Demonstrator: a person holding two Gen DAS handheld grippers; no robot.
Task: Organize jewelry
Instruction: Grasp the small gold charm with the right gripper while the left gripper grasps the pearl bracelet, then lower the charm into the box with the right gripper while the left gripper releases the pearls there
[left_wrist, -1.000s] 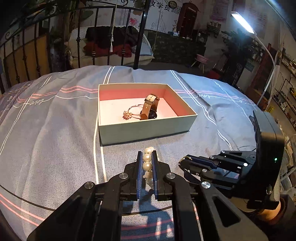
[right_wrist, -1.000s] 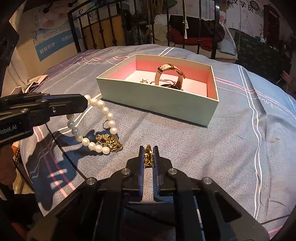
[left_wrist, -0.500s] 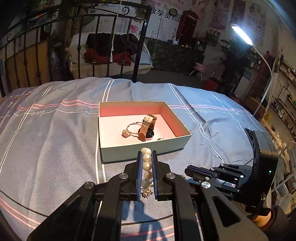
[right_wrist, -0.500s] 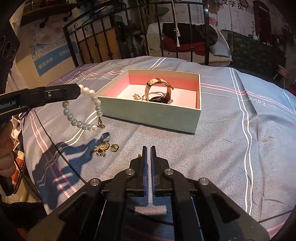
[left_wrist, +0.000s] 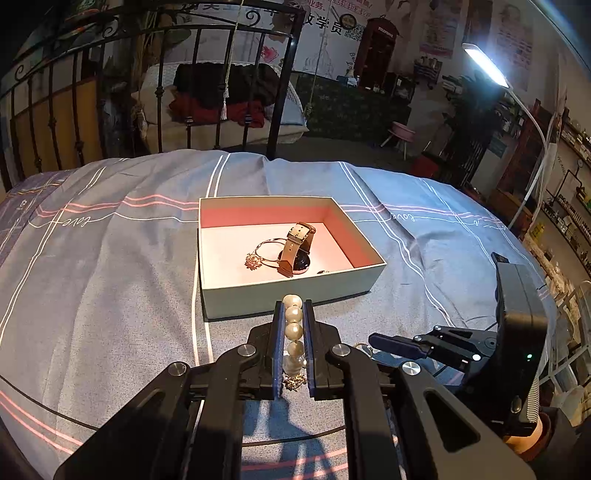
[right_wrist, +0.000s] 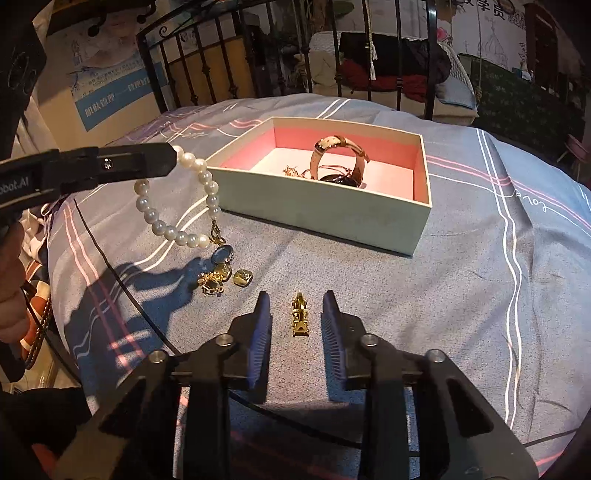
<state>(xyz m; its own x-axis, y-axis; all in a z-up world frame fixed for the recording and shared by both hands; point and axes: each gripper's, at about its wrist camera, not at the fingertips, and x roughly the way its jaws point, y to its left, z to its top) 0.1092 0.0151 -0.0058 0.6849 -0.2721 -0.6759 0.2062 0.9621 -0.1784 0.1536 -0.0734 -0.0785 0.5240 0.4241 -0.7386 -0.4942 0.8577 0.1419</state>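
Blue bedspread (right_wrist: 480, 295): left gripper (left_wrist: 293, 317) clamps a pearl bracelet (right_wrist: 177, 206) near the box (right_wrist: 325, 206); right gripper (right_wrist: 297, 317), jaws apart, straddles a gold clip (right_wrist: 300, 319).

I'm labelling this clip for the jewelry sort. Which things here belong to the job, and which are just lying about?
Job: pearl bracelet, gold clip, gold charms, box, watch, bangle.
Lying about: clothes pile, lamp, pink stool.
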